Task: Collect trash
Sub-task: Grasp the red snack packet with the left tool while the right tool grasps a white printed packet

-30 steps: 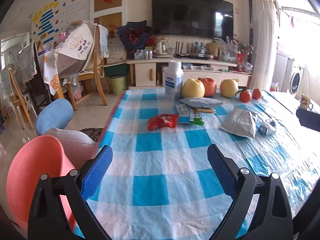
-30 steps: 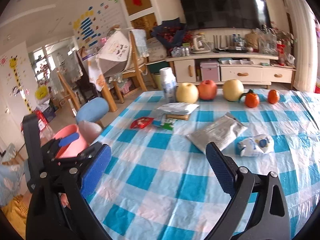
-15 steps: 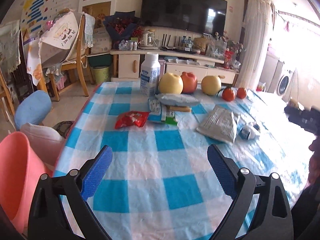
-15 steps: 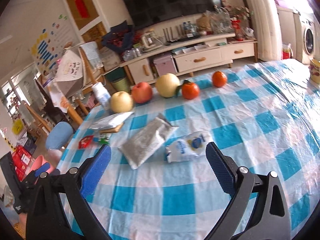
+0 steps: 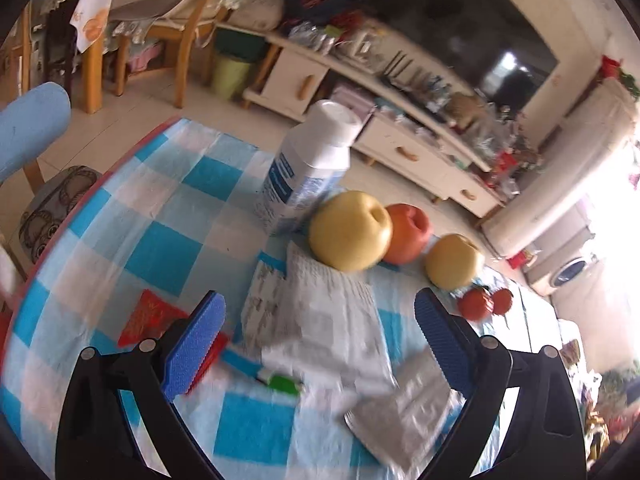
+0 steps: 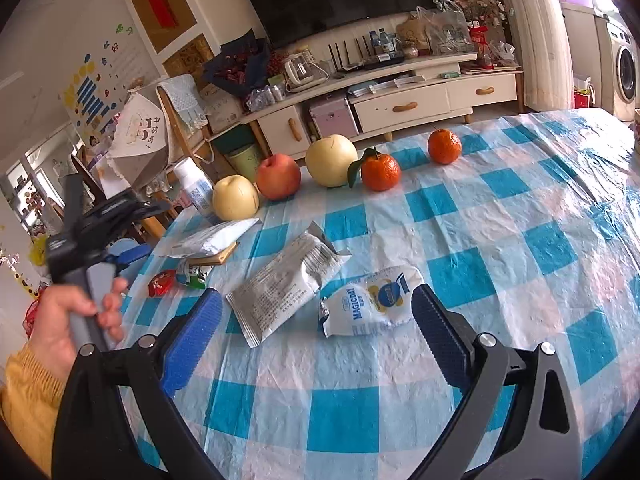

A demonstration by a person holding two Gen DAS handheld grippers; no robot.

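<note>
Trash lies on the blue-checked tablecloth (image 6: 500, 240). In the left wrist view my left gripper (image 5: 318, 320) is open and tilted down over a white printed wrapper (image 5: 328, 312). A red wrapper (image 5: 148, 316) lies by its left finger, a small green-and-white wrapper (image 5: 280, 382) below, and a silver packet (image 5: 404, 412) at lower right. In the right wrist view my right gripper (image 6: 316, 308) is open and empty, just short of the silver packet (image 6: 288, 284) and a white pouch (image 6: 368, 304). The white wrapper (image 6: 212, 236) and red wrapper (image 6: 160, 282) lie further left.
A white bottle (image 5: 308, 168), two pears (image 6: 332, 160), an apple (image 6: 278, 176) and two oranges (image 6: 380, 172) line the far side. A person's hand (image 6: 76, 312) in a yellow sleeve grips the left tool's handle. A blue chair (image 5: 28, 128) stands off the table's left edge.
The left gripper has moved forward over the table and tipped down onto the wrappers. The right gripper has come lower and closer to the silver packet and white pouch. Both stay open.
</note>
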